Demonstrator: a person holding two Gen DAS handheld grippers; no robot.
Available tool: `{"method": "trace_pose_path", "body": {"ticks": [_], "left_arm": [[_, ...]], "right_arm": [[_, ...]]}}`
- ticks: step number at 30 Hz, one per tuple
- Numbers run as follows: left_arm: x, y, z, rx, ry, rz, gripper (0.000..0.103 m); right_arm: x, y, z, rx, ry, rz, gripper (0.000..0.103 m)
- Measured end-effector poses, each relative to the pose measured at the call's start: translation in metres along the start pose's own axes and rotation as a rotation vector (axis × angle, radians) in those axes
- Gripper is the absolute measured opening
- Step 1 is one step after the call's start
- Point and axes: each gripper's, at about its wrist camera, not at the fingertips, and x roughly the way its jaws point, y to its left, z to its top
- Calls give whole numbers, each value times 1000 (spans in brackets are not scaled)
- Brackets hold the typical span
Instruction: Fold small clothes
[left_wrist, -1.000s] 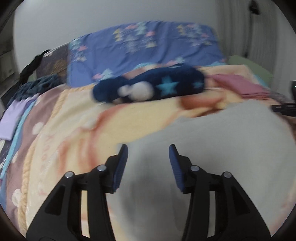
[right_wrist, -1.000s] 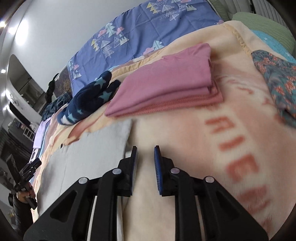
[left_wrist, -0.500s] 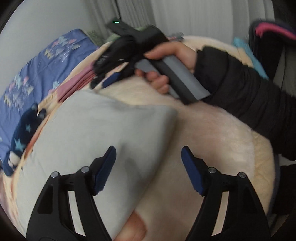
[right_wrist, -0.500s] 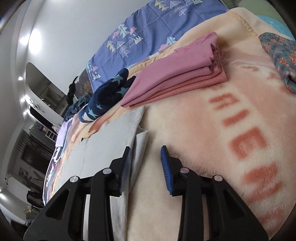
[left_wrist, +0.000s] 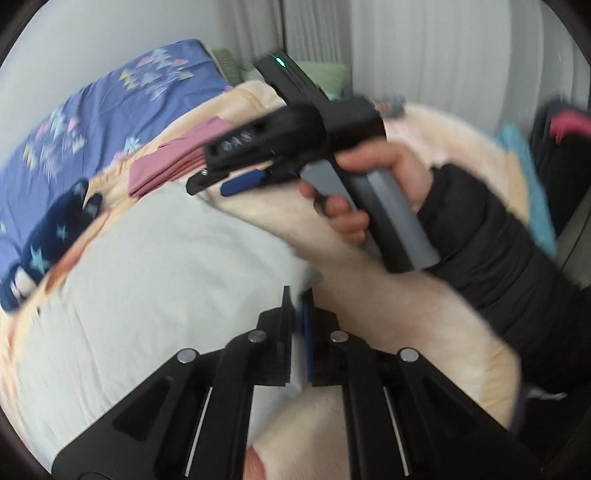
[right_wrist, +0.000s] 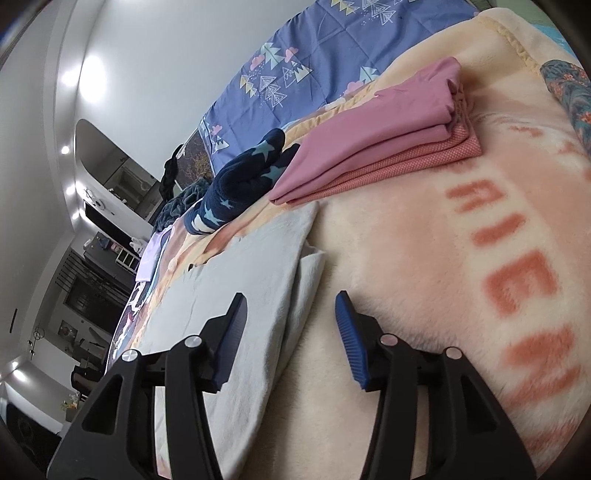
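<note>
A pale grey cloth (left_wrist: 147, 277) lies flat on the cream blanket (right_wrist: 443, 258), with a second layer showing along its right edge (right_wrist: 310, 273). My left gripper (left_wrist: 299, 306) is shut, its jaws together on the cloth's near right corner. My right gripper (right_wrist: 291, 295) is opening. Its left finger hangs over the cloth's right edge and its right finger over the blanket, with neither pad pressing. In the left wrist view a hand in a black sleeve (left_wrist: 480, 251) holds the right gripper (left_wrist: 210, 188) at the cloth's far right corner.
A folded pink stack (right_wrist: 376, 147) lies just beyond the cloth, and a navy star-print garment (right_wrist: 243, 181) sits to its left. A blue patterned pillow (right_wrist: 332, 55) is behind them. A teal flowered garment (right_wrist: 569, 92) lies at the right edge. Furniture stands beyond the bed on the left.
My left gripper swung right across the cloth to its near right corner, and its jaws widened and then closed there. The right gripper's jaws spread wide apart over the cloth's right edge.
</note>
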Motion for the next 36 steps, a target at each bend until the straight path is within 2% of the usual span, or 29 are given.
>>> {"method": "trace_pose_path", "body": {"ticks": [1,3,4,5,6,7,10,13,16,17,18,20,22,23,24,25,27,28,29,30,32,34,35,36], "left_arm": [[-4,4,-2,-24,-7,-19,3],[-7,5,-5,-45,-12,-43,3],[-7,4,-6,-50,-11,-54,3],[-6,4,-8,-54,-9,-63,3],[-5,3,-9,-54,-8,-68,2],[-5,-1,-11,-51,-10,-75,2],[-7,-10,-15,-41,-20,-104,2],[3,-16,-17,-7,0,-110,2],[24,-24,-23,25,58,-113,2],[32,-25,-27,26,80,-111,2],[36,-26,-29,21,90,-112,2],[37,-25,-31,11,86,-119,2],[35,-22,-31,4,79,-131,2],[34,-22,-31,3,79,-132,2],[35,-21,-32,3,78,-133,2],[35,-21,-33,2,76,-135,2],[37,-21,-33,-3,75,-145,2],[38,-20,-33,-6,76,-152,2],[39,-19,-33,-8,78,-158,2],[39,-18,-33,-9,77,-163,2],[38,-17,-33,-7,67,-185,2],[38,-19,-35,-4,66,-218,2],[41,-21,-36,1,73,-228,2],[46,-24,-37,7,97,-242,0]], "right_arm": [[5,2,1,-5,15,2,60],[15,6,4,-6,34,-36,61],[18,7,6,-3,35,-55,58],[20,9,8,4,28,-74,51],[23,8,10,32,35,-58,12],[24,4,12,64,36,-43,4],[7,10,15,84,-55,20,4],[-4,22,19,23,-115,10,3],[14,-5,25,75,-87,-136,1],[20,-20,25,124,-70,-155,1],[20,-30,24,178,-64,-108,1],[11,-25,25,163,-77,-76,1],[0,-16,23,134,-74,-55,10],[-5,-14,20,127,-66,-46,19],[-9,-12,16,117,-47,-45,45],[-7,-8,14,97,-17,-46,52],[5,2,11,21,83,-84,52],[13,7,10,-6,97,-109,48],[19,10,10,-28,93,-148,33],[28,11,11,-18,101,-168,4],[20,13,13,3,27,-178,4],[11,21,18,-35,-27,-172,3],[14,20,19,-56,-37,-203,3],[22,13,18,-69,-30,-274,1]]}}
